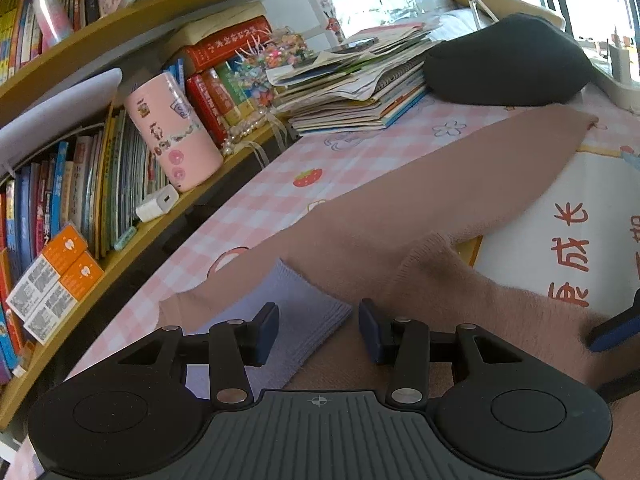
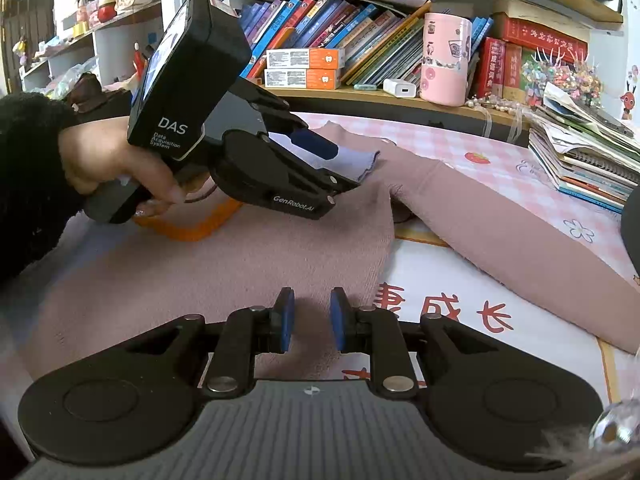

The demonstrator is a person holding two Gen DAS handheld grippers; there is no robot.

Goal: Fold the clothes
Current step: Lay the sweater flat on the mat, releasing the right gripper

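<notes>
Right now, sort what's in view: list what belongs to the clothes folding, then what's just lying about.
For the folding:
- pink sweater
- its lilac cuff
- left gripper, open over the cuff
- right gripper, jaws narrow with nothing between them

Lying about:
- stack of booklets
- pink cylinder
- white charger
- black cushion

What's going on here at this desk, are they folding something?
A person is folding a pink sweater spread on the checkered tablecloth, holding a gripper in each hand. The left gripper hangs over the sweater's lavender cuff, fingers apart and not pinching it. The right gripper sits low over the sweater's body near its edge, fingers nearly together, with no cloth visibly clamped. No fold is made yet.
</notes>
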